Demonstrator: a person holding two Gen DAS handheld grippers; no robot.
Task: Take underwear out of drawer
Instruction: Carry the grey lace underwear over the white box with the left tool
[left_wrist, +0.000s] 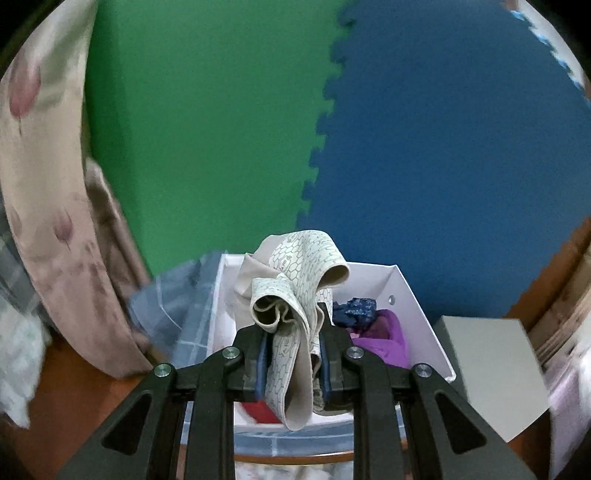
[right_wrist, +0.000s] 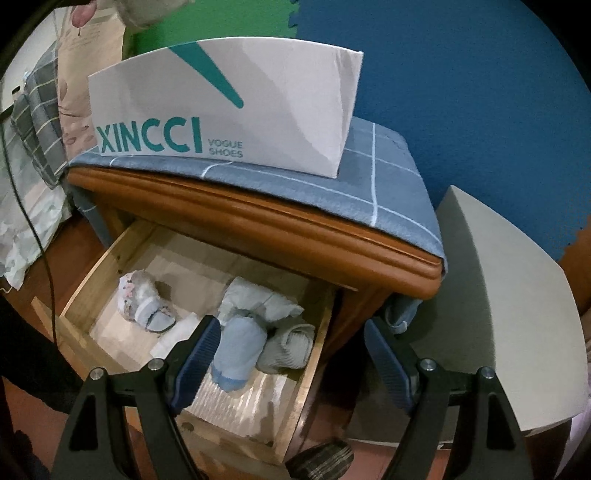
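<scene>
This looks like a home bedroom. A wooden nightstand (right_wrist: 258, 225) has an open drawer (right_wrist: 192, 332) with folded clothes (right_wrist: 258, 332). Probably bedding (right_wrist: 33, 122) lies beside it.

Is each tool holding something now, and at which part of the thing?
The left tool grips the beige patterned underwear at a bunched fold, above the white shoe box. The right tool is open and holds nothing.

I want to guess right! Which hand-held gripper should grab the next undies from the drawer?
Probably the right hand-held gripper: it is open above the drawer. The left hand-held gripper is shut on patterned underwear over the white box.
</scene>
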